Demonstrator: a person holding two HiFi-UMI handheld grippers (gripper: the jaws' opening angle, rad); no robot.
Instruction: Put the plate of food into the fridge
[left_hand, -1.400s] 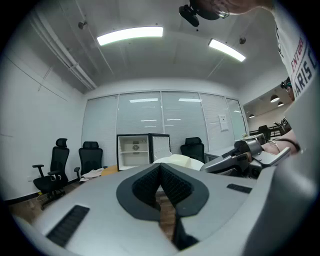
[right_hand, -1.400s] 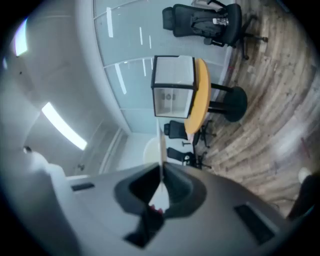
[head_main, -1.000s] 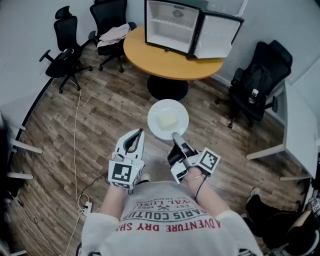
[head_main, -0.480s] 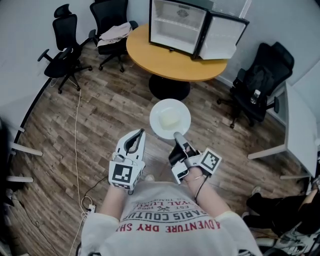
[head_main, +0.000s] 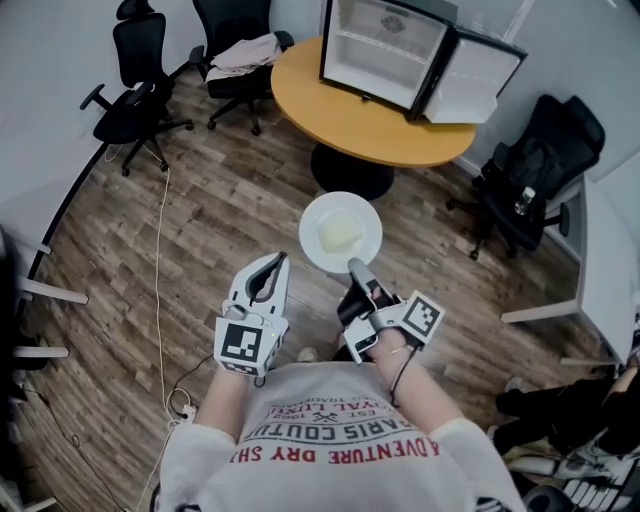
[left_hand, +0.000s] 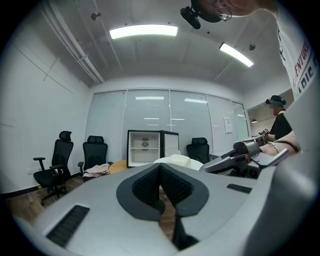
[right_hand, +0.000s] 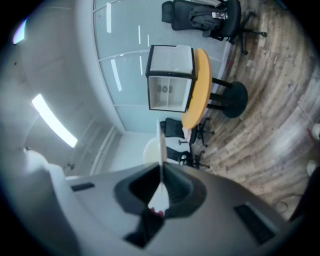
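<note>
Over wood floor (head_main: 215, 225), plate (head_main: 340, 233) still pinched by right gripper (head_main: 353, 267) fingers, left gripper (head_main: 272, 263) fingers together, fridge (head_main: 385, 52) shifted right.

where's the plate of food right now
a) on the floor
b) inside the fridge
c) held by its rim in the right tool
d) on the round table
c: the right tool is shut on the near rim of the plate, which hangs in the air short of the round table, where the fridge stands with its door open.
</note>
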